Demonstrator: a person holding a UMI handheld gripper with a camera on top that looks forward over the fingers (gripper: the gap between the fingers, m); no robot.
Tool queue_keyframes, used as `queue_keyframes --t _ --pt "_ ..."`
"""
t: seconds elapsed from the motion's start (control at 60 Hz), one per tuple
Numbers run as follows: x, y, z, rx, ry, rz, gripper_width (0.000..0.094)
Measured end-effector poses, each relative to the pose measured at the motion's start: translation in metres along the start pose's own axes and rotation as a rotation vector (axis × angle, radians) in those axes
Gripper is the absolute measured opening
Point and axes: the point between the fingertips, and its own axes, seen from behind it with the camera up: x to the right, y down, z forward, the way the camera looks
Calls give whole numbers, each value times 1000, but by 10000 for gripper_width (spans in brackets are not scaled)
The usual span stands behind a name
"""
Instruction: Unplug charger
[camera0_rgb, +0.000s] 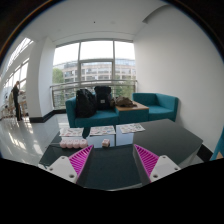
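My gripper is open, its two pink-padded fingers spread wide over a dark glossy table. Nothing is between the fingers. No charger, plug or socket can be made out in this view. Several white paper sheets lie along the table's far side, and a small pale object lies just ahead of the left finger.
A teal sofa stands beyond the table, with dark bags and a brown item on it. Large windows are behind it. A person stands far off by the windows. White wall fills the side beyond the sofa.
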Motion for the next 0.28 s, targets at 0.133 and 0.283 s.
queue_keyframes --t 0.133,0.283 --pt "-2 0 -8 0 -13 -1 773" --pt "-9 -1 -12 0 -30 -11 772"
